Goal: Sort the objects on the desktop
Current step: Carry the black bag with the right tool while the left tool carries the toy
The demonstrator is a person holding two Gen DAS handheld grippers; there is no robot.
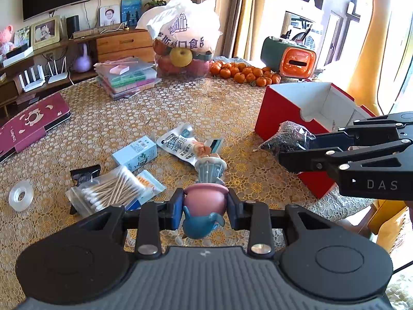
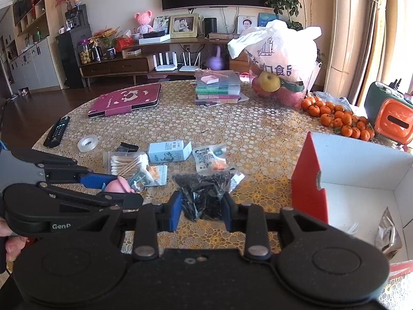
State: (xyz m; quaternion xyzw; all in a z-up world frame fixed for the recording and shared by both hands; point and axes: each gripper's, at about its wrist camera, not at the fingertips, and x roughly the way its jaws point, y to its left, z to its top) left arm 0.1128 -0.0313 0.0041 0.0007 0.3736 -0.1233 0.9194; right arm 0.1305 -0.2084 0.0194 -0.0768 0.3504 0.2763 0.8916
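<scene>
My left gripper [image 1: 205,208] is shut on a pink and blue toy figurine [image 1: 205,201], held above the table; it also shows in the right wrist view [image 2: 118,184]. My right gripper [image 2: 201,208] is shut on a clear bag of dark bits [image 2: 206,193], seen in the left wrist view [image 1: 286,137] beside the red box [image 1: 281,118]. The red box, white inside [image 2: 361,170], holds a brownish packet [image 2: 388,235]. On the table lie a bag of cotton swabs [image 1: 113,190], a light blue carton [image 1: 135,153], a white snack pouch [image 1: 180,144], a small black packet [image 1: 84,173] and a tape roll [image 1: 20,195].
A maroon tablet case [image 2: 126,99], a remote [image 2: 56,131], stacked plastic cases [image 2: 216,86], a bag of fruit [image 2: 278,64], tangerines [image 2: 335,118] and an orange and green container [image 2: 392,113] stand further back on the patterned table [image 2: 232,129].
</scene>
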